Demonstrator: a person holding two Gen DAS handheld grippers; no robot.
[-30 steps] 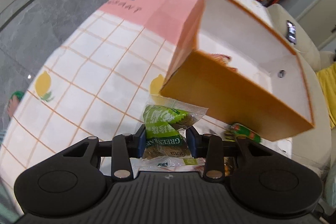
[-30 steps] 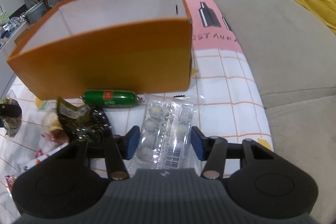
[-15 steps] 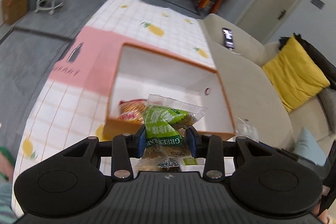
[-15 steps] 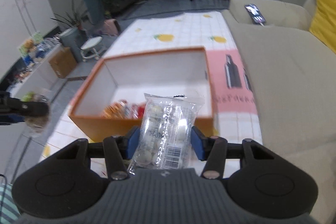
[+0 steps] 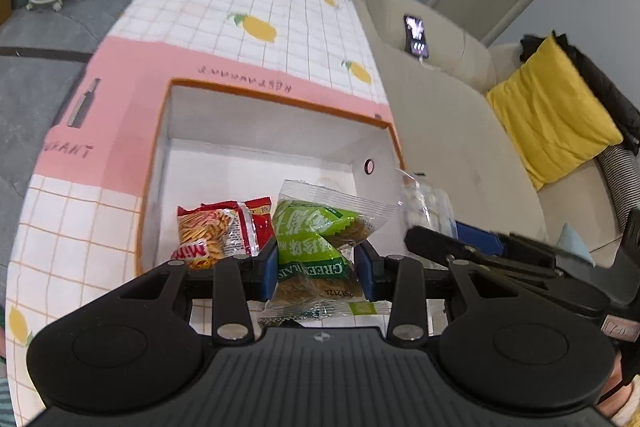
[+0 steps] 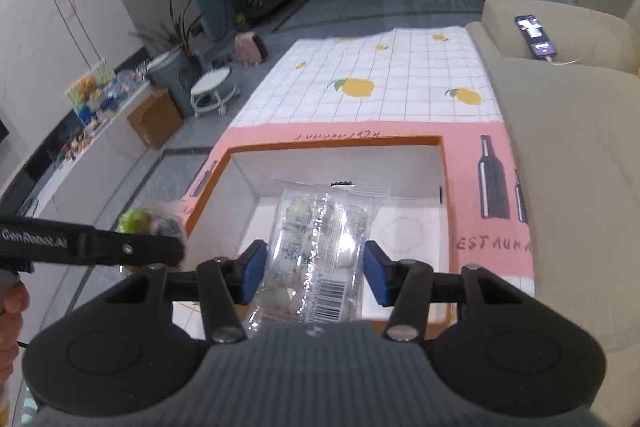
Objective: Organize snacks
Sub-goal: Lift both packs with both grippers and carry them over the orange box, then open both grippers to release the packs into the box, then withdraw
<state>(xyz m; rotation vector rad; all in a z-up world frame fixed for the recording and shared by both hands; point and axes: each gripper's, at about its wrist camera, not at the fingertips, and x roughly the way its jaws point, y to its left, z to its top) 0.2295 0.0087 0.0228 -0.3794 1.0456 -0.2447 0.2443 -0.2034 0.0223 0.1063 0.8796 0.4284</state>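
An orange box (image 5: 276, 99) with a white inside stands open on the checked cloth. A red snack pack (image 5: 218, 233) lies in its near left corner. My left gripper (image 5: 318, 269) is shut on a green snack packet (image 5: 316, 239), held over the box's near edge. In the right wrist view my right gripper (image 6: 314, 273) is shut on a clear pack of white sweets (image 6: 320, 251), above the orange box (image 6: 332, 143). That clear pack (image 5: 426, 205) and the right gripper's arm show at the right of the left wrist view. The left gripper's arm (image 6: 92, 241) crosses the right wrist view at left.
The lemon-print cloth with a pink band (image 6: 400, 87) covers the low table. A beige sofa (image 5: 448, 115) runs along its right side, with a phone (image 5: 416, 37) on it and a yellow cushion (image 5: 552, 111). A small white stool (image 6: 212, 89) and a cardboard box stand on the floor at left.
Both grippers have risen from the table with their packets and now look down into the box. The snacks lying on the cloth beside the box have dropped out of view.
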